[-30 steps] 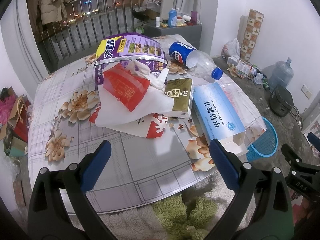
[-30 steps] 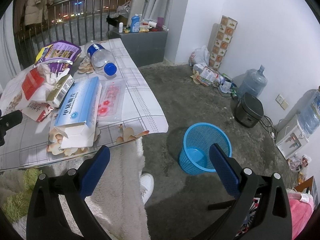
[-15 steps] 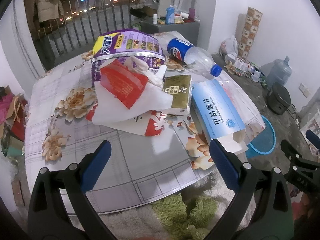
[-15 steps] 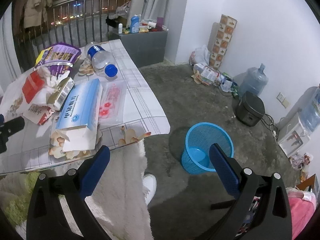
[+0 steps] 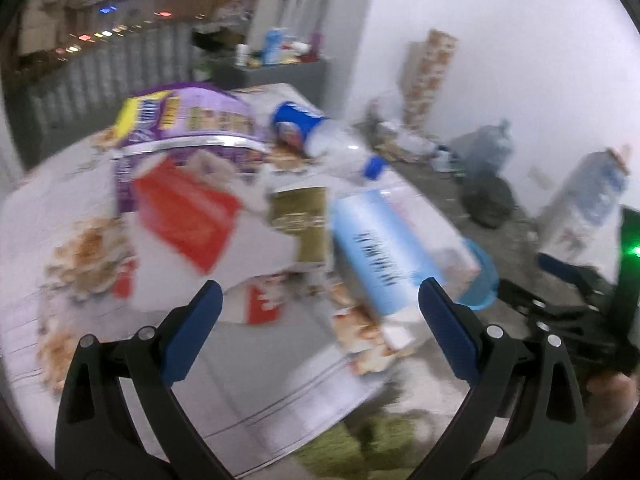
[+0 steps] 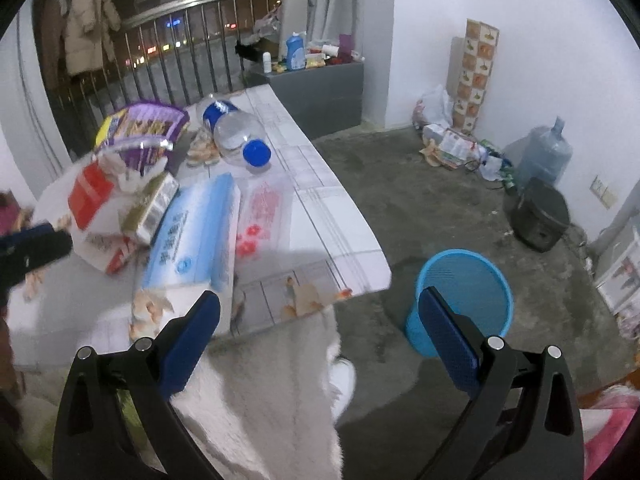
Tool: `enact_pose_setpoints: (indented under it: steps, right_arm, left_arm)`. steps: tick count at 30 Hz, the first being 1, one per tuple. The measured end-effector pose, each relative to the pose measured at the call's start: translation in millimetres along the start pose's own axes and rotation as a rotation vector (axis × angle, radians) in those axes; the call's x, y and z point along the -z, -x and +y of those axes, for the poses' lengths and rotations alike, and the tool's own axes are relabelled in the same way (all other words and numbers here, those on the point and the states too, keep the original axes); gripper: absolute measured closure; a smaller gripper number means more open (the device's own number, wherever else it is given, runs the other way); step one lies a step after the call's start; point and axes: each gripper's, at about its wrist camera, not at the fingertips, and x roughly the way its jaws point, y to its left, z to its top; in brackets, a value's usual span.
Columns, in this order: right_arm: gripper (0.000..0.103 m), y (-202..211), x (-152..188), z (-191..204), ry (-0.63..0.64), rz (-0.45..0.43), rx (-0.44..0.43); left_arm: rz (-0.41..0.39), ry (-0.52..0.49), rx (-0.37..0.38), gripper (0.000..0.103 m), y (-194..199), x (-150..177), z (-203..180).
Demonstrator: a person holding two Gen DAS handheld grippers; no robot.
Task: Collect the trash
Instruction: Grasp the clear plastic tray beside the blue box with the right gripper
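left gripper (image 5: 320,304) and right gripper (image 6: 318,314), both with jaws spread wide and empty. trash on the table (image 6: 320,216): light-blue box (image 6: 192,236) nearest the table's front edge, clear bottle (image 6: 236,136) behind it, purple bag (image 6: 140,132) farther back. blue basket (image 6: 464,300) on the floor right of the table.

Trash on my bench, basket on the floor

On the bench (image 6: 320,200) the long box (image 6: 192,236) lies right of the paper bag (image 6: 96,216); behind them lie the bottle (image 6: 236,132) and the snack bag (image 6: 140,128). The basket (image 6: 464,300) stands on the floor, right of the bench.
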Motion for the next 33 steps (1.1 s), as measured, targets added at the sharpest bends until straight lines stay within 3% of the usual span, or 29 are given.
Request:
enact_pose_setpoints:
  steps: [2, 7, 12, 15, 16, 18, 21, 27, 31, 33]
  right_arm:
    - [0.006, -6, -6, -6, -0.04, -0.007, -0.042]
    - [0.008, -23, -17, -10, -0.086, -0.002, -0.146]
    - [0.032, -50, -20, -9, -0.113, 0.076, -0.243]
    - [0.042, -60, -16, -10, -0.146, 0.121, -0.287]
    - [0.044, -63, -15, -11, -0.157, 0.137, -0.299]
    - [0.048, -67, -13, -14, -0.186, 0.158, -0.321]
    - [0.055, -74, -8, -23, -0.256, 0.192, -0.374]
    - [0.067, -89, -6, -35, -0.347, 0.22, -0.42]
    - [0.073, -97, -12, -33, -0.346, 0.222, -0.425]
    - [0.081, -101, -14, -29, -0.335, 0.23, -0.433]
  left_arm:
    - [0.02, -0.029, 0.061, 0.009, -8, -2, -7]
    - [0.077, -0.074, 0.114, 0.009, -31, -1, -22]
    - [0.125, -0.081, 0.187, 0.009, -47, 4, -27]
    - [0.146, -0.075, 0.211, 0.01, -52, 5, -27]
    - [0.154, -0.073, 0.22, 0.011, -55, 5, -28]
    - [0.173, -0.072, 0.23, 0.026, -60, 6, -29]
    - [0.215, -0.066, 0.237, 0.036, -71, 8, -28]
    - [0.266, -0.047, 0.233, 0.046, -90, 8, -29]
    - [0.294, -0.025, 0.235, 0.05, -101, 6, -28]
    - [0.3, -0.028, 0.231, 0.053, -104, 6, -29]
